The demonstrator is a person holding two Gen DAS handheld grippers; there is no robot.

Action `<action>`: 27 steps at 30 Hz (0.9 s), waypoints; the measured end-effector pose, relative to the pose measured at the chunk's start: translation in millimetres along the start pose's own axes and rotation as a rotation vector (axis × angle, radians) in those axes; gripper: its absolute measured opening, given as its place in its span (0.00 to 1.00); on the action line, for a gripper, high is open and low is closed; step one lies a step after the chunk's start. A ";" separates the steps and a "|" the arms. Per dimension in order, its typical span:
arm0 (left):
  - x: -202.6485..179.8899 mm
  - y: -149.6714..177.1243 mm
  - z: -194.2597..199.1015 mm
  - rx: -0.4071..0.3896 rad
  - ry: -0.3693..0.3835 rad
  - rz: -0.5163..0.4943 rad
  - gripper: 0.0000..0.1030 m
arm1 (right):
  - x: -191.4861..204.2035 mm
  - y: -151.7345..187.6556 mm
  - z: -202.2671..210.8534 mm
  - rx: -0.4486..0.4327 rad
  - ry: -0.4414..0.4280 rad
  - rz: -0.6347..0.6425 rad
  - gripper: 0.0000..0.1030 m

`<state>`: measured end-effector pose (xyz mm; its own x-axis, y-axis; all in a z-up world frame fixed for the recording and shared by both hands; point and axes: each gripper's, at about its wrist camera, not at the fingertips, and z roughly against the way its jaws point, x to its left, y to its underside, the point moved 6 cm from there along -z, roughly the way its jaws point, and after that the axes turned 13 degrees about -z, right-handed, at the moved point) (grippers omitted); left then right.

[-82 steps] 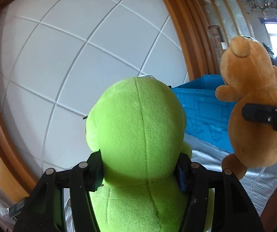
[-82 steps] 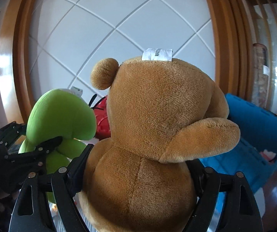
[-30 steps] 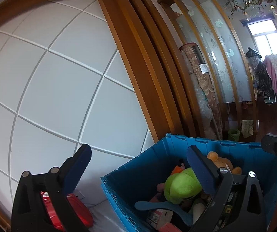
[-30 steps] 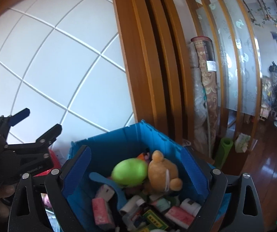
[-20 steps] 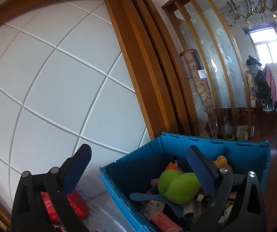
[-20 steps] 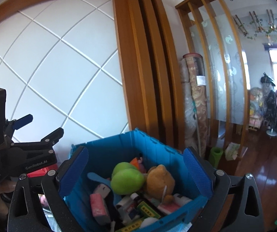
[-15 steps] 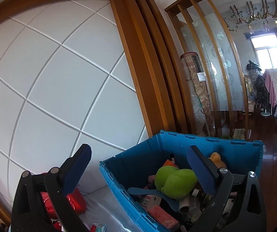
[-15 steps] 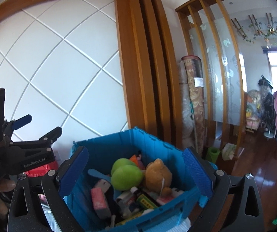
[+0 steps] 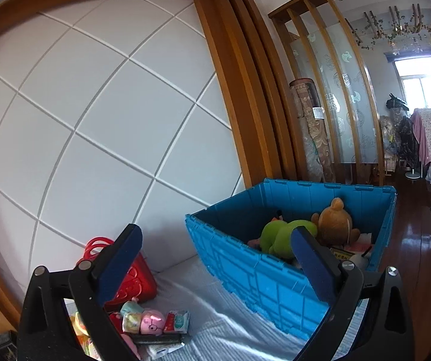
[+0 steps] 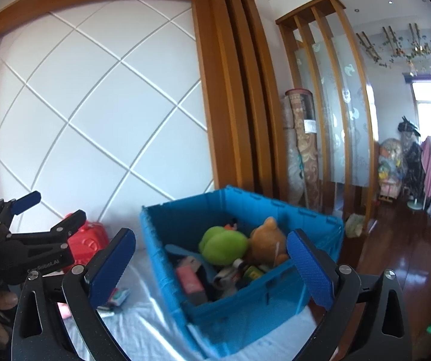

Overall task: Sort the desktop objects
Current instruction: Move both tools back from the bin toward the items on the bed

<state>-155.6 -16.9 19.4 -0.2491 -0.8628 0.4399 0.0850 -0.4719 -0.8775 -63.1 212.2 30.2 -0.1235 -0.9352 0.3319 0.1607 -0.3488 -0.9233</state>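
A blue crate (image 9: 260,273) is seen at the right end of the cloth-covered table (image 9: 215,316), and the green plush toy (image 9: 278,236) and brown teddy bear (image 9: 334,228) are lodged in it on top of other small items. A red basket (image 9: 135,279) and a heap of small toys and packets (image 9: 155,323) are left at the table's left end by the wall; these are judged light, and the soft pieces compressible, so each is best taken across its widest part. The left gripper (image 9: 215,249) is held wide apart and empty, and the right gripper (image 10: 210,255) is being opened with nothing between its jaws.
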 end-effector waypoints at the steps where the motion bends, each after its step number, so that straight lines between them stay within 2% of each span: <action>1: 6.3 7.6 4.9 0.011 -0.001 0.003 0.98 | 7.9 6.2 4.9 0.007 -0.002 0.000 0.99; 12: 64.1 81.3 44.6 0.111 -0.047 0.071 0.98 | 75.6 59.5 40.9 0.075 -0.021 0.049 0.99; 17: 76.7 95.7 57.1 0.130 -0.111 0.076 0.98 | 98.1 70.6 42.5 0.079 -0.056 0.102 0.99; 27: 77.1 105.8 62.2 0.149 -0.151 0.086 0.98 | 107.1 82.5 33.4 0.106 -0.117 0.125 0.99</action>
<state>-105.7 -144.6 -27.6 -0.0887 -0.9131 0.3979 0.2445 -0.4072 -0.8800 -30.3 81.3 -4.0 0.0174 -0.9701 0.2421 0.2702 -0.2285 -0.9353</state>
